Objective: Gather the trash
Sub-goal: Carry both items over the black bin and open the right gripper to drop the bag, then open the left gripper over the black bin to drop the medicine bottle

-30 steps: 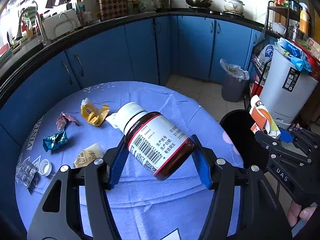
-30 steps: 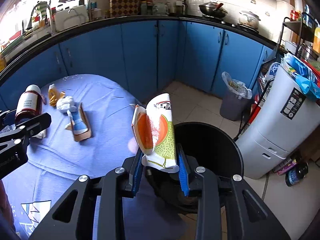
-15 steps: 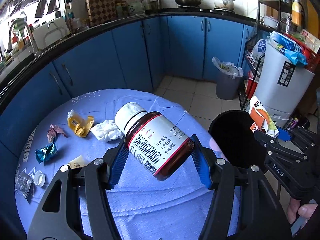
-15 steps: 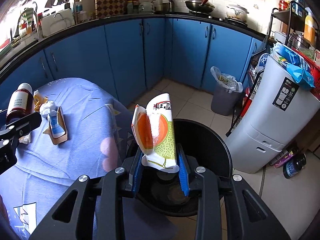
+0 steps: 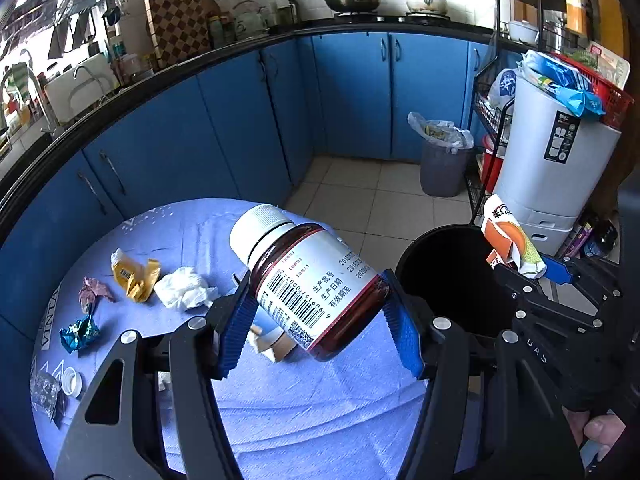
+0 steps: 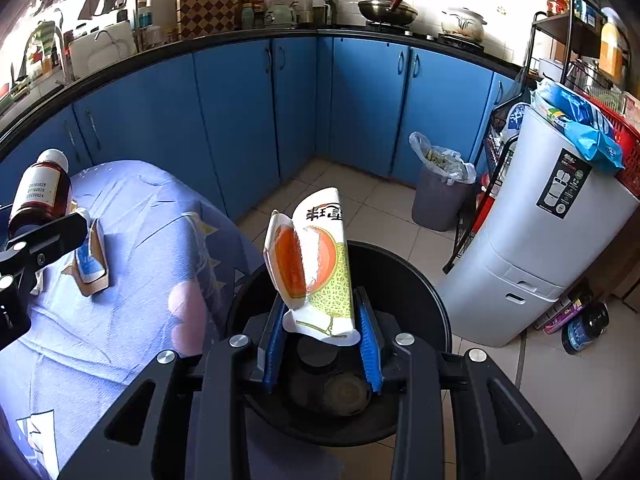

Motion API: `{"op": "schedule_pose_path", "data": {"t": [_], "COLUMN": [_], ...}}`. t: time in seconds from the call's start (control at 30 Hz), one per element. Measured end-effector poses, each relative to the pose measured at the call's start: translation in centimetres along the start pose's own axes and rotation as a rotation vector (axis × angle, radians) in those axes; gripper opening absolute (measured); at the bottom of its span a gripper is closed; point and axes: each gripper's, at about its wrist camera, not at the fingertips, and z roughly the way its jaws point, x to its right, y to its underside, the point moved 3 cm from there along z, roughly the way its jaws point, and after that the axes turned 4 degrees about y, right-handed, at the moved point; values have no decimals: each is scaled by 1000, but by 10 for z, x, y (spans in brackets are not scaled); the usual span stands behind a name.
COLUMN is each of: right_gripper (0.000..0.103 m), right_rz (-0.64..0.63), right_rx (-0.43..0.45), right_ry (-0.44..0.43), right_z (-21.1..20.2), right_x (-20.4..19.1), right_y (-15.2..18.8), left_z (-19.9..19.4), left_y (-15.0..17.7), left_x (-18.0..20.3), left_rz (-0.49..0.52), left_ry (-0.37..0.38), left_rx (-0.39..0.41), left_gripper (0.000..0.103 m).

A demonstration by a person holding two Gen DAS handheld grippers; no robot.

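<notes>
My left gripper (image 5: 316,304) is shut on a brown pill bottle (image 5: 312,280) with a white cap, held tilted above the blue-clothed table (image 5: 320,400). To its right, my right gripper (image 6: 320,312) is shut on the bottom of a flattened melon-print carton (image 6: 316,256). The carton stands upright over the mouth of a black round bin (image 6: 416,276) beside the table. Some dark items lie on the bin's bottom. Loose trash lies on the cloth: a yellow wrapper (image 5: 134,276), a white tissue (image 5: 184,292), a teal foil (image 5: 80,332) and a torn small box (image 6: 90,264).
A pink wrapper (image 5: 92,292), a white cap (image 5: 72,382) and a blister pack (image 5: 44,390) lie near the table's left edge. On the tiled floor stand a grey bagged bin (image 5: 440,160) and a tall white bin (image 5: 552,168) by a wire rack. Blue cabinets curve behind.
My left gripper has carried the bottle right, toward the black bin; the table litter has slid left in its view. My right gripper has moved the carton further over the bin's mouth.
</notes>
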Motion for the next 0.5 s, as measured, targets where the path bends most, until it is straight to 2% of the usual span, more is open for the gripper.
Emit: {"op": "schedule_pose_path", "data": {"t": [0.13,0.2,0.27,0.5], "right_gripper": [40,57,61,62], "right_rz": [22,37,42,60], "right_rx": [-4,4,24,27], "right_ry": [0,3,12,15], "right_z": [2,2,0,1], "right_x": [7,11,14,25], "right_y": [0,-1,-2,-2], "left_z": [4,5,6,10], "left_y": [-3,-4,-6,-13], "left_x": [5,9,11,26], "left_rz": [12,20,26,55], "left_ry": [6,7,10,24], "left_rx": [-3,-2,-3,-3], "left_gripper": [62,62,62,62]}}
